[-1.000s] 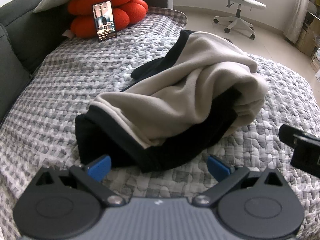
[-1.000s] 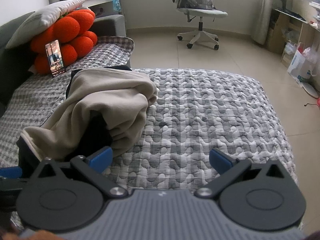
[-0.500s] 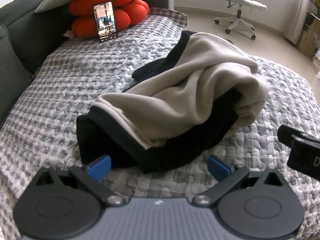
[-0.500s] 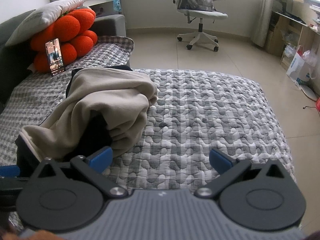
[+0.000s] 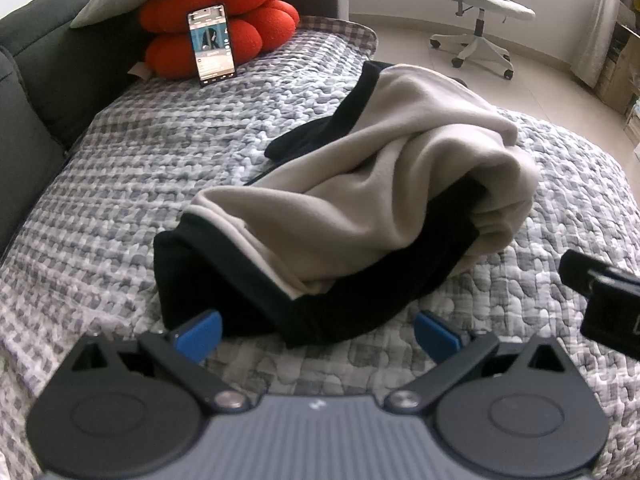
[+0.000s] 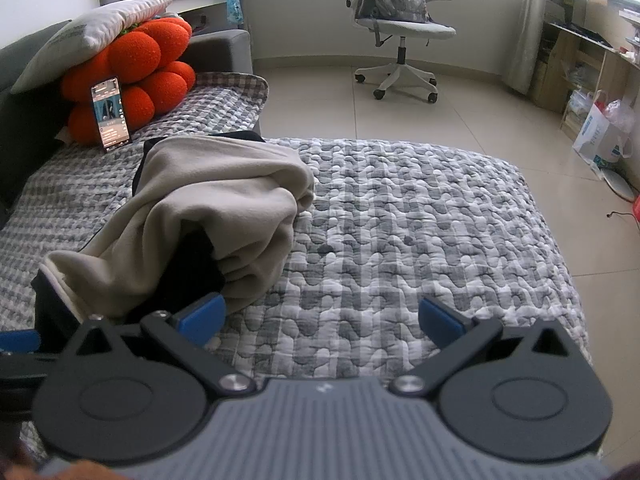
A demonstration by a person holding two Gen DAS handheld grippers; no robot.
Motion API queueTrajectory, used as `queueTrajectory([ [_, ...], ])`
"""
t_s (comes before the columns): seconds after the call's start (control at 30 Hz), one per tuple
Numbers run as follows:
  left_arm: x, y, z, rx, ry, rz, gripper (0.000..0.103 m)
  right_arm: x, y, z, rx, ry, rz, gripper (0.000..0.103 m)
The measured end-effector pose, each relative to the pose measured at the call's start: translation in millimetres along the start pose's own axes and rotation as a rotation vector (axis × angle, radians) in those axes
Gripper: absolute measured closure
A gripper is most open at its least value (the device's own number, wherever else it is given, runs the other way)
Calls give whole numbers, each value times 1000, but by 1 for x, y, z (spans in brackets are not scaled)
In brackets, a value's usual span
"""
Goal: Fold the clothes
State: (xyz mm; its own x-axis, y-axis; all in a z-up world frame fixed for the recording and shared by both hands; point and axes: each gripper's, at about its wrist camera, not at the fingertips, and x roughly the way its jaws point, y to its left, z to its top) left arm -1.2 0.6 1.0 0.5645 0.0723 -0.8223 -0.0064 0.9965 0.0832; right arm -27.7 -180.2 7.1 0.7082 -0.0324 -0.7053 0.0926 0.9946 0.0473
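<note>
A crumpled garment [image 5: 360,200], beige fleece on one side and black on the other, lies in a heap on the grey quilted cover [image 5: 120,184]. My left gripper [image 5: 318,334] is open, its blue pads just short of the garment's black near edge, holding nothing. In the right wrist view the same garment [image 6: 208,216] sits at the left. My right gripper [image 6: 322,322] is open above the bare quilt, its left pad close to the beige fold. The right gripper's black body [image 5: 604,300] shows at the right edge of the left wrist view.
An orange cushion [image 5: 224,28] under a grey pillow [image 6: 96,32] leans on the dark sofa back, with a lit phone [image 5: 212,44] propped against it. A white office chair [image 6: 400,40] stands on the tiled floor beyond. Shelves and bags [image 6: 600,132] line the right wall.
Both grippers have crept slightly forward and tilted a little; the garment has not moved and both stay open.
</note>
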Motion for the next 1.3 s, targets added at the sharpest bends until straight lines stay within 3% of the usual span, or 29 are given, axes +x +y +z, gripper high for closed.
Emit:
queueTrajectory([
  [1.3,-1,3,1,-7,-11,9,0,3,5,0,-5,6,9,0],
])
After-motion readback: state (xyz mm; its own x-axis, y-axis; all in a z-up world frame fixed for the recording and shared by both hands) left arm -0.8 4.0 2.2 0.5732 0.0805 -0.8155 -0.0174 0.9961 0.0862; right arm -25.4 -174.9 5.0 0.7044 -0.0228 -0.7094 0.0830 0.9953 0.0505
